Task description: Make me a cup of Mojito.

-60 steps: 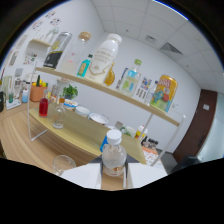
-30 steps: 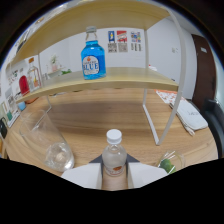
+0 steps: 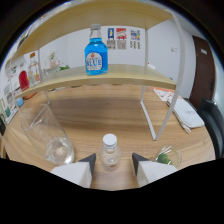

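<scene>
My gripper is shut on a small clear bottle with a white cap, which stands upright between the two white fingers. Just ahead and to the left of them a tall clear glass stands on the wooden table, with something pale, maybe ice, at its bottom. Beside the right finger sits a small clear dish with green pieces. Beyond the fingers, a blue bottle labelled BLUE stands on the wooden shelf.
A white shelf post comes down to the table right of the bottle. A white flat object lies on the table further right. Several small bottles and a red item stand at the shelf's far left end. A dark door is at the far right.
The view swung from a high look at the stocked shelves down to table level, then edged closer to the shelf. The clear bottle stayed between the fingers throughout.
</scene>
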Demonstrator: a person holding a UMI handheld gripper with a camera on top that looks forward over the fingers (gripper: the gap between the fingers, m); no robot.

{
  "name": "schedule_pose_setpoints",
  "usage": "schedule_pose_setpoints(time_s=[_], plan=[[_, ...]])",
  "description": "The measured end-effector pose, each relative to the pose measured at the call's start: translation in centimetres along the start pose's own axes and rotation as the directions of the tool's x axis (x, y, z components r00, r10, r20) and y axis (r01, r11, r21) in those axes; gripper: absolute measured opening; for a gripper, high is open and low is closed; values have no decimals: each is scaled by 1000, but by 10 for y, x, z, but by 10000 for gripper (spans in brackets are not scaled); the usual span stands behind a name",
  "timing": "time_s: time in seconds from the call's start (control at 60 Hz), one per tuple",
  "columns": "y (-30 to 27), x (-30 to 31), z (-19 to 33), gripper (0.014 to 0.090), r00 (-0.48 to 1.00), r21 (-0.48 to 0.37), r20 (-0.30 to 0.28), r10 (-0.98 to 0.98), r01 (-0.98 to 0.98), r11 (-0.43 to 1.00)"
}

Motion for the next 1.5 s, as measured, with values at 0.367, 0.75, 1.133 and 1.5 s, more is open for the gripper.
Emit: schedule_pose_setpoints(time_s=[0.367, 0.75, 1.133, 1.5], plan=[[-84, -34, -115, 853, 999, 175, -49, 21, -12, 984], [-77, -131, -167, 853, 999, 199, -38, 20, -12, 980], [-177, -250, -230, 858, 999, 357, 34, 22, -32, 933], [-298, -314, -218, 866, 997, 482, 77, -20, -20, 876]])
